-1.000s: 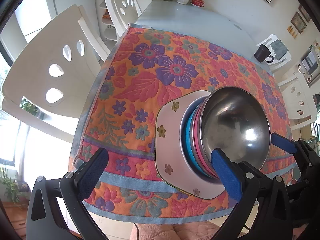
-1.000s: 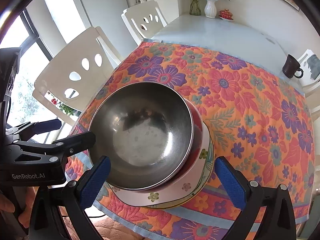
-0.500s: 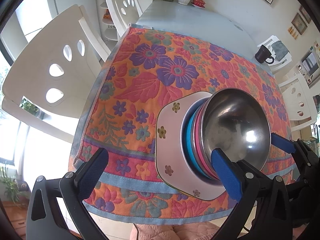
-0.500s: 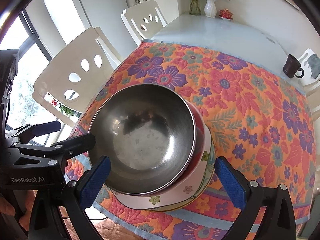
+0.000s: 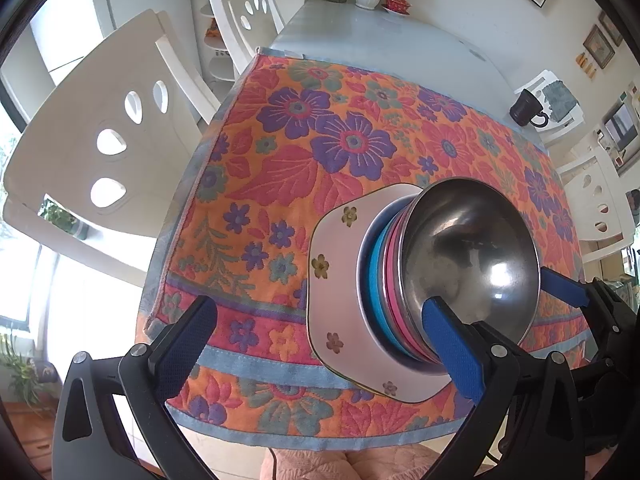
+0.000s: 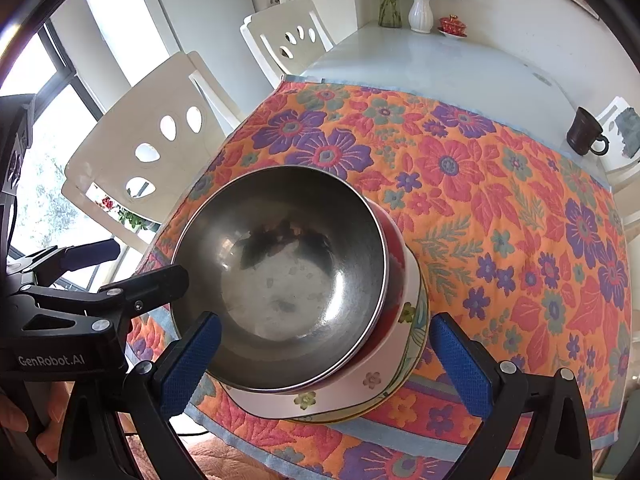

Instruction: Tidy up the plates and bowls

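A steel bowl (image 5: 472, 248) (image 6: 280, 280) tops a stack near the table's front edge. Under it sit pink (image 5: 394, 276) and blue (image 5: 376, 280) dishes on a white flowered square plate (image 5: 336, 248) (image 6: 340, 396). A green-rimmed plate (image 6: 412, 344) lies at the very bottom. My left gripper (image 5: 320, 344) (image 6: 150, 264) is open at the stack's left side, its right finger beside the steel bowl. My right gripper (image 6: 326, 360) is open with the stack between its fingers; in the left wrist view only one of its fingers (image 5: 562, 288) shows.
A floral cloth (image 5: 300, 160) covers the near half of the table. A dark mug (image 5: 524, 108) (image 6: 584, 136) stands at the right edge and vases (image 6: 420, 12) at the far end. White chairs (image 5: 100, 132) (image 6: 160, 140) line the left side. A hand (image 6: 16, 420) holds the left gripper.
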The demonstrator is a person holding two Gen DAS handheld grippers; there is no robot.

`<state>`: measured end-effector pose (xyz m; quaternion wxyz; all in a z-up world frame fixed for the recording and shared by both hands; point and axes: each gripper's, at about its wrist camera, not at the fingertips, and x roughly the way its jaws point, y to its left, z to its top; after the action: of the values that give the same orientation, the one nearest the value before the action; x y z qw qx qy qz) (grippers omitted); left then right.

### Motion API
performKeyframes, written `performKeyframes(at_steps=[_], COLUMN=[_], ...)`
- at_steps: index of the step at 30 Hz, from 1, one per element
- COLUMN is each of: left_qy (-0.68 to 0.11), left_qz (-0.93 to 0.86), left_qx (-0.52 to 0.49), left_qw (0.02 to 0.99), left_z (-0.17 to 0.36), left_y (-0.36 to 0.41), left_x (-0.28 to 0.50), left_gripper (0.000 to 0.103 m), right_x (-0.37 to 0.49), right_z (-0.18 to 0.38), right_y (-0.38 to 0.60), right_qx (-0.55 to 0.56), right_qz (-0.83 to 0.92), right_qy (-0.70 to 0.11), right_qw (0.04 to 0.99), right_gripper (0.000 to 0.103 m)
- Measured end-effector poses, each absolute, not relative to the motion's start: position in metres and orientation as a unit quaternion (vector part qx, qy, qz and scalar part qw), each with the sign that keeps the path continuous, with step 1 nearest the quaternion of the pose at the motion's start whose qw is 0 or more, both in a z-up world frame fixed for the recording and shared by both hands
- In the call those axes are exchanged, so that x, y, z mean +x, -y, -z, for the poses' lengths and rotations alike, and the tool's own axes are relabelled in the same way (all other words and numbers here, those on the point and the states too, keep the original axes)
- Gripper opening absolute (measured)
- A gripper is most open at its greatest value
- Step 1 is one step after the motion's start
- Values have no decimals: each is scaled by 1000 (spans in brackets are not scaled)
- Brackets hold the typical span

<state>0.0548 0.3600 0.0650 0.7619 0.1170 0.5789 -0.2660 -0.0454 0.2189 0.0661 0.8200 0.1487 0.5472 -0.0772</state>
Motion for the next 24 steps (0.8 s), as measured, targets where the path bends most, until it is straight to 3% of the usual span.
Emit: performKeyframes(at_steps=[24], left_qy=[-593], left_qz=[261], left_qx=[110], left_qw=[754], left_z=[-60], left_y=[-355], left_x=[53], left_gripper=[102], right_x=[-45], right_z=[-60], right_y=[-212], right_qx=[154], right_qz=[64], right_qy=[-555], right_qw=[815], right_gripper=[103])
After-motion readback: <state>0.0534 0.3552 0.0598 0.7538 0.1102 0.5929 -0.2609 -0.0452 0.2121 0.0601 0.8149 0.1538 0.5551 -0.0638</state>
